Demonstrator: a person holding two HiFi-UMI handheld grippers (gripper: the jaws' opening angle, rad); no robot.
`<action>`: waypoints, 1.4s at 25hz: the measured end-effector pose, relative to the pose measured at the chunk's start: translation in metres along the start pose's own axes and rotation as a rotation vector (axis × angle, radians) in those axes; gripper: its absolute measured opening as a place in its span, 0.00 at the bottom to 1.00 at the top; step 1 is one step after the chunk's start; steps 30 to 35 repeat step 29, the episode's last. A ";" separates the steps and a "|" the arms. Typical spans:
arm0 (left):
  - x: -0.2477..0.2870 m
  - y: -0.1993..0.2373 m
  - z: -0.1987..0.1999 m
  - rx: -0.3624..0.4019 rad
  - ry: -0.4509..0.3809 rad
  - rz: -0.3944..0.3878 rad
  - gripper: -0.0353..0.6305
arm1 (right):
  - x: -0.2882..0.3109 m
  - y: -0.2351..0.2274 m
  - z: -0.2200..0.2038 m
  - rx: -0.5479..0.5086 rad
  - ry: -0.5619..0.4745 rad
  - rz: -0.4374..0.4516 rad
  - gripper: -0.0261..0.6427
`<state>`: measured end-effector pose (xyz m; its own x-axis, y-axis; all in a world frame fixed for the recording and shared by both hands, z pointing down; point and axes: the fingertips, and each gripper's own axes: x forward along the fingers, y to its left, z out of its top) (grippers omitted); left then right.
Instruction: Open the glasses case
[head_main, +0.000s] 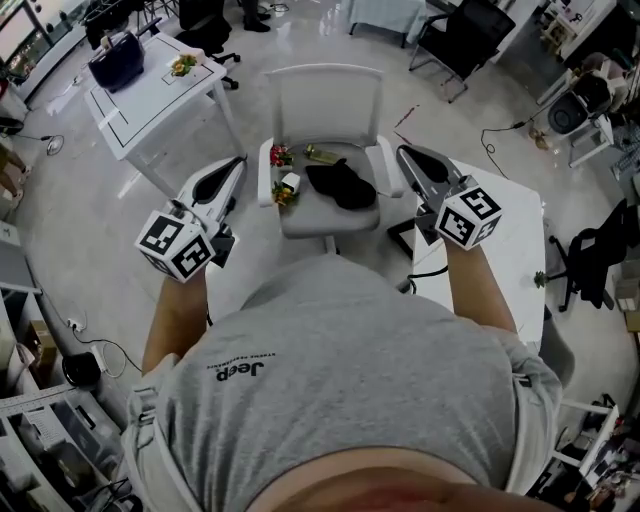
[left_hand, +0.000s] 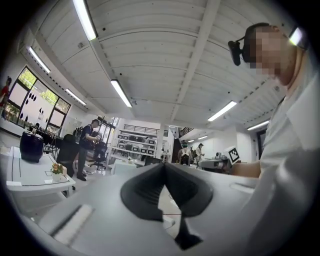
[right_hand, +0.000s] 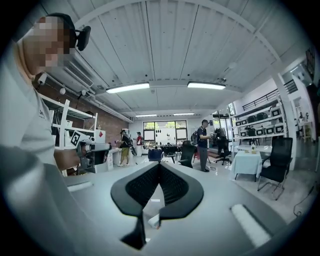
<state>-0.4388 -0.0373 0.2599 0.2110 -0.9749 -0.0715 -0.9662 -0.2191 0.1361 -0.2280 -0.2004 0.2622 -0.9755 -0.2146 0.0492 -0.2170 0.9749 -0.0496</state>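
Work yet to begin: the left claw (head_main: 238, 162) and right claw (head_main: 403, 150), both pinched shut and empty, hover level either side of a white chair (head_main: 325, 100). At the person's twelve o'clock, the glasses case (head_main: 340, 185) lies dark and untouched on the seat. It appears unopened, its long axis running ten to four o'clock. Its opening side can't be made out.

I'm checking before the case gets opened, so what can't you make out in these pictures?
- Black item on the chair seat, head view: too small and dark to confirm it is the glasses case, or open.
- Small bits beside it: too small to name.
- Both gripper views: aimed across the room, chair seat outside the frame.
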 end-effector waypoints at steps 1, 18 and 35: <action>0.001 -0.001 0.000 0.000 0.001 -0.002 0.14 | 0.000 -0.001 0.000 0.004 -0.001 0.000 0.04; 0.013 -0.006 -0.001 -0.003 0.017 -0.010 0.14 | -0.001 -0.001 -0.005 -0.045 0.019 0.029 0.04; 0.015 -0.013 -0.007 -0.006 0.018 -0.025 0.14 | -0.007 -0.001 -0.009 -0.041 0.020 0.038 0.04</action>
